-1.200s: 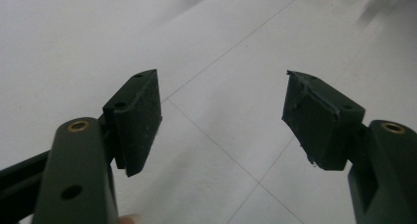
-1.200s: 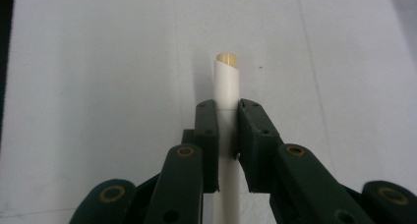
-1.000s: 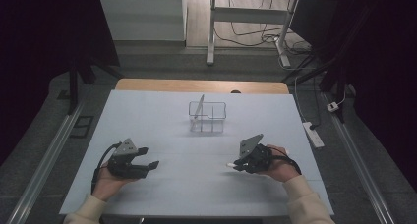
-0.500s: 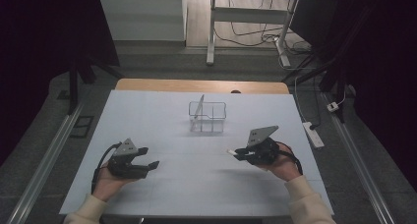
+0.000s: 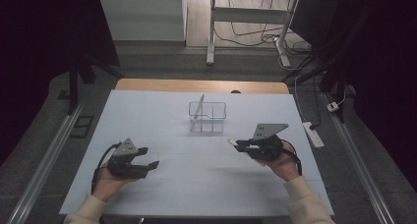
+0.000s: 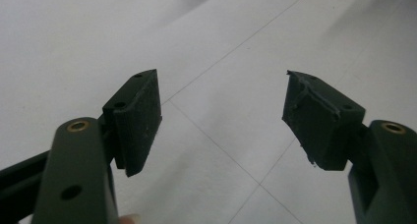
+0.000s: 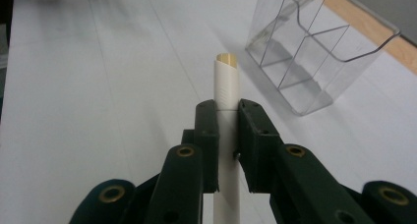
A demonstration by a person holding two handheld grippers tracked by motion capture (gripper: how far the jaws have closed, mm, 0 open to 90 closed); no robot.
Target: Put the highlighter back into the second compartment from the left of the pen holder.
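Since a second ago the right gripper (image 5: 237, 144) has come up off the sheet (image 5: 162, 121) and shifted a little rightward and nearer the organiser (image 5: 208, 117); its shadow now lies on the sheet below it. Left gripper (image 5: 149, 157) unchanged, same spot.

Right gripper: jaws nearly closed, clamped on a white tube (image 7: 226, 94), pads pressing both sides. The tube runs along the jaw line and sticks out past the tips; its far end shows a tan, slanted core. In the high view the white end pokes out at the gripper's left, pointing toward the space in front of the organiser. Tube held clear of the sheet, in front of the organiser and to its right, near but not touching.

Left gripper: jaws spread wide, nothing between the pads (image 6: 141, 118), bare sheet visible through the gap. It sits low at the sheet, in front of the organiser and well to its left, hand wrapped behind it.

Organiser: clear plastic, divided into compartments, upright on the sheet toward the far edge. A thin flat piece (image 5: 198, 106) leans in its left end; what it is I cannot tell.
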